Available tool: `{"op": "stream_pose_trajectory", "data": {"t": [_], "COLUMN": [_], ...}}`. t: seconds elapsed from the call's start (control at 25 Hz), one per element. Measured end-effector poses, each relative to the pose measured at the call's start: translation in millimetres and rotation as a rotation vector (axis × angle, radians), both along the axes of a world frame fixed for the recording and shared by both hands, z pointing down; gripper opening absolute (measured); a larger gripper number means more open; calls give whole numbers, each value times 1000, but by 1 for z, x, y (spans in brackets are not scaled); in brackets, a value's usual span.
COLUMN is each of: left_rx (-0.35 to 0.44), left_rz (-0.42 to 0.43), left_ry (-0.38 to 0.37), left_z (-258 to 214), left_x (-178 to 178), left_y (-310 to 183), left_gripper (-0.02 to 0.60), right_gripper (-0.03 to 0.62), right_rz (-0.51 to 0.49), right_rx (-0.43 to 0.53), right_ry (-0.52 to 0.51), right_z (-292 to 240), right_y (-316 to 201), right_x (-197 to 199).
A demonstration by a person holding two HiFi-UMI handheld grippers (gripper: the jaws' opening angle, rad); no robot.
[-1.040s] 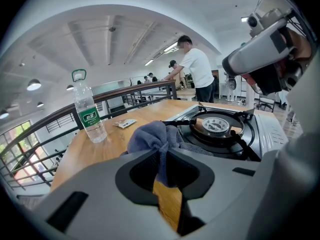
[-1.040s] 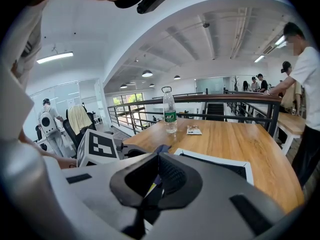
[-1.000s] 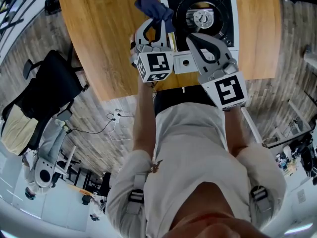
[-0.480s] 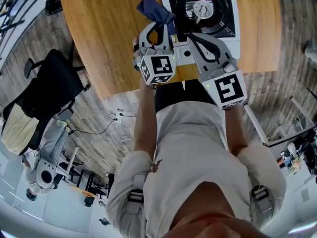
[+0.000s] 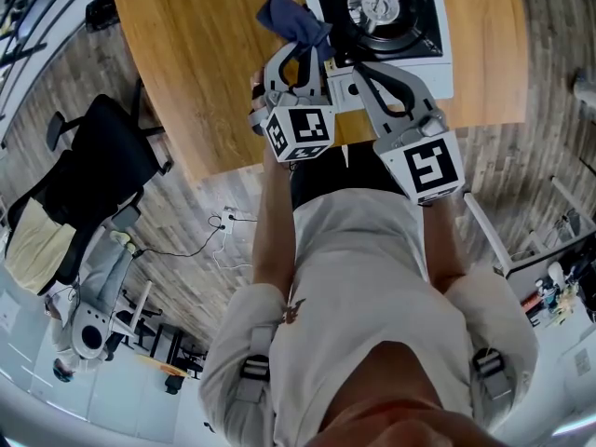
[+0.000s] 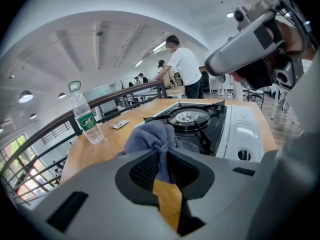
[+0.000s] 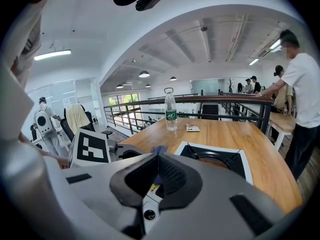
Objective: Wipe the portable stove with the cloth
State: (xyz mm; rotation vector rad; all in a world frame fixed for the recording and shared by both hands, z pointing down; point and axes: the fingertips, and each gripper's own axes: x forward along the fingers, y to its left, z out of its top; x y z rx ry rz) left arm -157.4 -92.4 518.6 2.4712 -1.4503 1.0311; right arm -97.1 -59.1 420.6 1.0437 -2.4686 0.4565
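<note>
The white portable stove (image 5: 442,26) with its black burner top sits on the wooden table (image 5: 186,73). My left gripper (image 5: 304,47) is shut on a bunched dark blue cloth (image 5: 293,19), which hangs at the stove's near left corner. In the left gripper view the cloth (image 6: 152,136) bulges out past the jaws, with the stove (image 6: 240,129) just to its right. My right gripper (image 5: 361,65) is shut with nothing in it, over the stove's front panel. In the right gripper view its tips (image 7: 159,155) meet before the stove (image 7: 220,156).
A clear water bottle (image 6: 86,115) and a small packet (image 6: 119,125) lie at the table's far side. Several people (image 7: 302,84) stand beyond the table by a railing. A black office chair (image 5: 102,166) stands on the floor to the left.
Both grippers have drawn back toward the table's near edge relative to the stove. The cloth has gone from beside the stove's left side to its near left corner.
</note>
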Motion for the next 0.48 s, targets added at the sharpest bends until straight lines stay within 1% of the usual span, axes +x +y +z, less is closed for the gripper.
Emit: {"op": "stream_pose_trajectory", "data": {"t": [0.48], "left_rx": [-20], "left_rz": [32], "left_ry": [38], "left_z": [-11], "left_x": [3], "left_y": [32], "left_gripper": [66], "right_gripper": [21], "right_rz": [9], "right_rx": [18], "right_ry": [2], "right_z": [-7], "right_y": [12], "right_x": [-4]}}
